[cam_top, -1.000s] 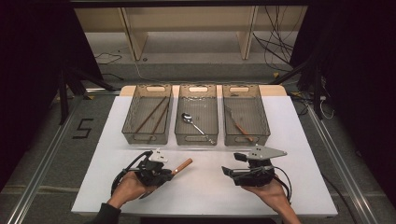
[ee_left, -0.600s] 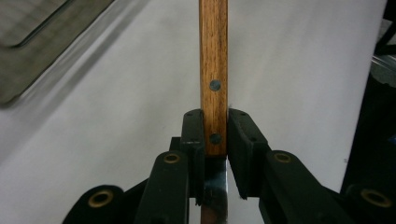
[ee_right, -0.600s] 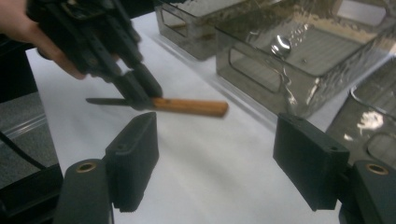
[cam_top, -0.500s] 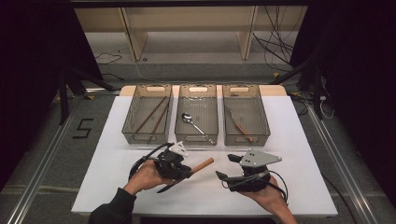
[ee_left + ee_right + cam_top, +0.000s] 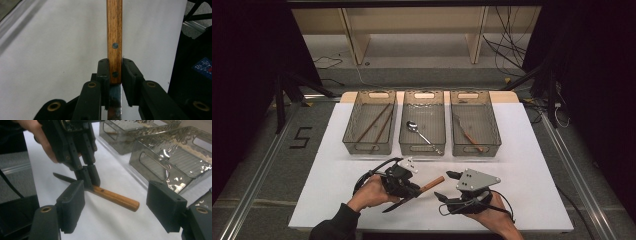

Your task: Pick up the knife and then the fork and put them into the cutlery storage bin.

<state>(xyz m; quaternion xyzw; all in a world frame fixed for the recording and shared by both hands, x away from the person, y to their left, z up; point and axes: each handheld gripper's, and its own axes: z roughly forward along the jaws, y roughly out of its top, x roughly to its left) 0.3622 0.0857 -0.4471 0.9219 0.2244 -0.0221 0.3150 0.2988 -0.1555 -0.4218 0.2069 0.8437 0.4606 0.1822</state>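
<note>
Left gripper (image 5: pixel 408 189) first: clamped tight on a knife (image 5: pixel 416 194), pads pinching right where the wooden handle (image 5: pixel 114 37) meets the blade. Seen down the left gripper view, handle running straight ahead from the jaws, two rivets showing, steel blade tucked between the jaw arms below. From the high view, knife held just above the white table (image 5: pixel 532 150) near its front edge, handle end aimed right toward the other gripper, dark blade tip sticking out toward the bottom left. Held in the left hand (image 5: pixel 369 192), cable looping behind it.

Moving right: right gripper (image 5: pixel 446 186) with jaws spread wide, nothing between the pads. Sits just beside the knife's handle end, not touching. Grey three-cornered plate on top. In the right gripper view, wooden handle lying between the two open pads but farther off, closer to the left one.

Further back on the table, three clear bins in a row: left bin (image 5: pixel 353 134) with chopsticks (image 5: pixel 375 124), middle bin (image 5: pixel 404 135) with a spoon (image 5: pixel 422 135), right bin (image 5: pixel 494 131) with a wooden-handled fork (image 5: pixel 468 133).
</note>
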